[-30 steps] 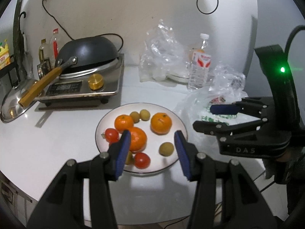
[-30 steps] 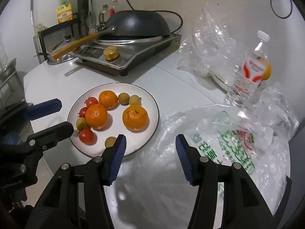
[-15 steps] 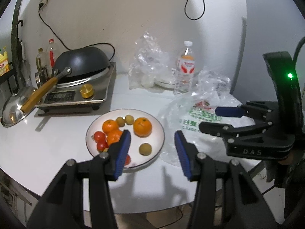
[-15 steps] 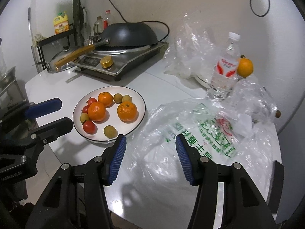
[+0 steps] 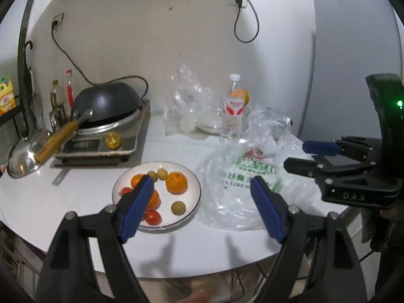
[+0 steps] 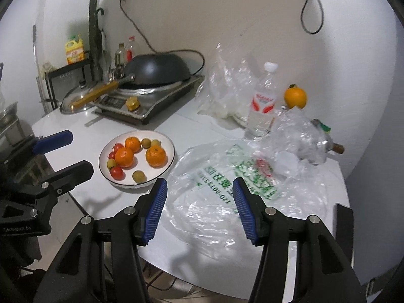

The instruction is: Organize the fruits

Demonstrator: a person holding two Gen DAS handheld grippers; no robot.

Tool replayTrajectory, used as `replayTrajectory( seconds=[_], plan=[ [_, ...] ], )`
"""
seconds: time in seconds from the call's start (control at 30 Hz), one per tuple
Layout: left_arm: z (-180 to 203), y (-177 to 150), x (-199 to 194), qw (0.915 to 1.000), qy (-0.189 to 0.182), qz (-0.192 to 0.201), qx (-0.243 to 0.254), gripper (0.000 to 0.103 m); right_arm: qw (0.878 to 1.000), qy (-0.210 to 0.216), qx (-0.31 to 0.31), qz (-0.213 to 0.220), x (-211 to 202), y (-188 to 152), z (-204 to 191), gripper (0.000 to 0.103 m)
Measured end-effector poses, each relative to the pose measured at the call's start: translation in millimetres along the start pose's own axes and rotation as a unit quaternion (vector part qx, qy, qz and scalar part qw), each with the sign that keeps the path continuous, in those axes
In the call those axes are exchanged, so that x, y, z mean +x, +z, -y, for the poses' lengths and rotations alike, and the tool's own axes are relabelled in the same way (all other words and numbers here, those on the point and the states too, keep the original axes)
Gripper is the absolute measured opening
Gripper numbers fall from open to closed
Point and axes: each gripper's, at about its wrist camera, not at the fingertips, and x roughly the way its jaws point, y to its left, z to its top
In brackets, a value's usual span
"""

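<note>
A white plate (image 5: 194,194) (image 6: 159,174) on the round white table holds oranges (image 6: 156,156), red tomatoes (image 6: 117,173) and small yellow-brown fruits (image 6: 139,176). Another orange (image 6: 295,97) sits at the back, behind a water bottle. A clear plastic bag with green print (image 5: 242,176) (image 6: 227,176) lies flat to the right of the plate. My left gripper (image 5: 202,184) (image 6: 78,151) hovers above the table's front edge; its jaws are opening and nothing is between them. My right gripper (image 6: 199,184) (image 5: 298,155) hangs over the bag's near side, open and empty.
An induction cooker with a black wok (image 5: 106,103) stands at the back left, with a steel lid (image 5: 22,159) beside it. A water bottle (image 5: 232,113) and crumpled clear bags (image 5: 186,108) stand behind the printed bag. The table's curved edge runs just below both grippers.
Both grippers have drawn back and upward from the table, so the plate and bag look smaller. The left jaws have spread much wider; the right jaws keep the same gap.
</note>
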Motion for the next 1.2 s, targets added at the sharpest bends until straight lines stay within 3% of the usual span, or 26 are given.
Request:
replayTrajectory(
  seconds=[0.37, 0.53, 1.2],
  plan=[
    [21, 41, -50, 0.9975, 0.020, 0.062, 0.027, 0.084, 0.997, -0.029, 0.008, 0.077, -69, 21, 11, 0.065],
    [32, 60, -78, 0.9950, 0.018, 0.090, 0.041, 0.092, 0.993, -0.041, -0.011, 0.109, -97, 33, 8, 0.066],
    [58, 111, -175, 0.9786, 0.030, 0.192, 0.068, 0.093, 0.971, -0.076, -0.020, 0.226, -192, 58, 0, 0.078]
  ],
)
